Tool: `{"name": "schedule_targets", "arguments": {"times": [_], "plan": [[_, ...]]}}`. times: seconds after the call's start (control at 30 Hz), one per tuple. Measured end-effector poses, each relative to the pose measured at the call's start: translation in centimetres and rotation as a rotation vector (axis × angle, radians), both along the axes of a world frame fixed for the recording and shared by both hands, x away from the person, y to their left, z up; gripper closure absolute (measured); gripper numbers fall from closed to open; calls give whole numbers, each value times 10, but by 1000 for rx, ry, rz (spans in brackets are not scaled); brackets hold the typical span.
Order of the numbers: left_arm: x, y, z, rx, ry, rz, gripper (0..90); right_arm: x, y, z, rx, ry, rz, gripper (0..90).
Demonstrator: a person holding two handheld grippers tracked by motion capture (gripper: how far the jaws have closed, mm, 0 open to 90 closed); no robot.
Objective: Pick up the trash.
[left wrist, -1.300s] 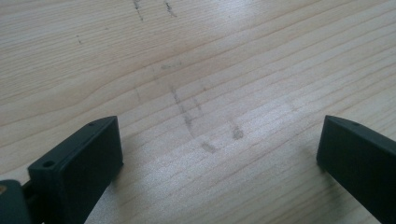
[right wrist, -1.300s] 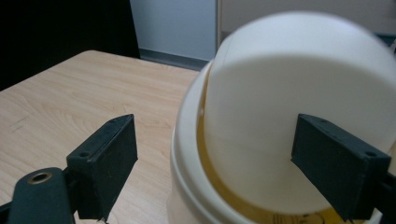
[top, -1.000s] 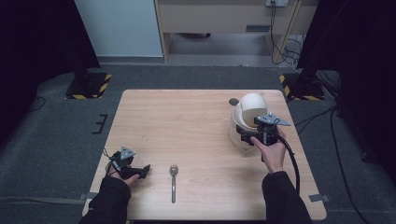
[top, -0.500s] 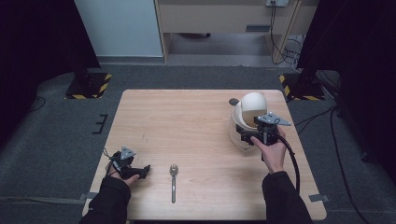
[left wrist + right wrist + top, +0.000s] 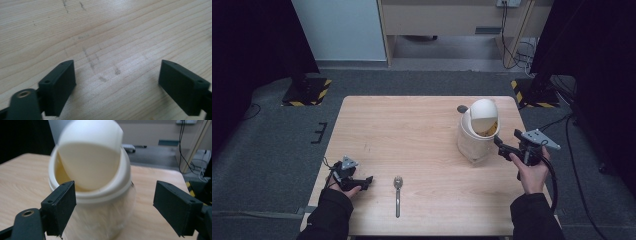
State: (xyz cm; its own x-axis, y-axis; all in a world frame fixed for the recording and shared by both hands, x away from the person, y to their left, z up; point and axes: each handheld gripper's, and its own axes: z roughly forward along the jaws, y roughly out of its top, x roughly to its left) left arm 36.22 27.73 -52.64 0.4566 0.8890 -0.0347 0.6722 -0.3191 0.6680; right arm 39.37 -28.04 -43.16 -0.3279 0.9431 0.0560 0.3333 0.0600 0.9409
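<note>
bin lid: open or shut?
Open. The white bin's swing lid is tipped, leaving a gap with yellowish contents visible; the right gripper view shows the same tilt.

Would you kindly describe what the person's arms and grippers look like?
Both arms wear dark sleeves. The left gripper and right gripper are black with blocky flat-faced jaws, and each carries a grey three-cornered plate on top. A black cable trails from the right one.

A lab or studio is suggested: a lone wooden table point(image 5: 412, 125) is set on grey carpet point(image 5: 272, 150), ringed by black curtains point(image 5: 252, 45), hazard-striped stand bases point(image 5: 307, 92) and trailing cables point(image 5: 512, 45).
</note>
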Motion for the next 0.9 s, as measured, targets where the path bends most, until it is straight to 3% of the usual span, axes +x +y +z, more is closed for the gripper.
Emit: {"name": "schedule_targets", "arguments": {"times": [0.13,0.17,0.37,0.47,0.53,0.7,0.9], "plan": [[-1,-2,3,-12,3,-5,200,-6,-7,-11,-26,39,3,185],[-2,-5,6,-24,-14,-13,212,-10,-10,-18,-41,71,9,187],[-9,-16,16,-68,-66,-32,246,-18,-14,-36,-86,143,6,203],[-15,-26,23,-94,-93,-53,277,-16,-11,-53,-142,230,13,203],[-19,-34,27,-105,-104,-72,285,-15,-10,-56,-152,245,13,203],[-26,-55,30,-106,-96,-134,329,-12,-6,-61,-172,276,22,202],[-34,-76,26,-100,-43,-164,376,-12,-7,-62,-175,283,21,200]]}}
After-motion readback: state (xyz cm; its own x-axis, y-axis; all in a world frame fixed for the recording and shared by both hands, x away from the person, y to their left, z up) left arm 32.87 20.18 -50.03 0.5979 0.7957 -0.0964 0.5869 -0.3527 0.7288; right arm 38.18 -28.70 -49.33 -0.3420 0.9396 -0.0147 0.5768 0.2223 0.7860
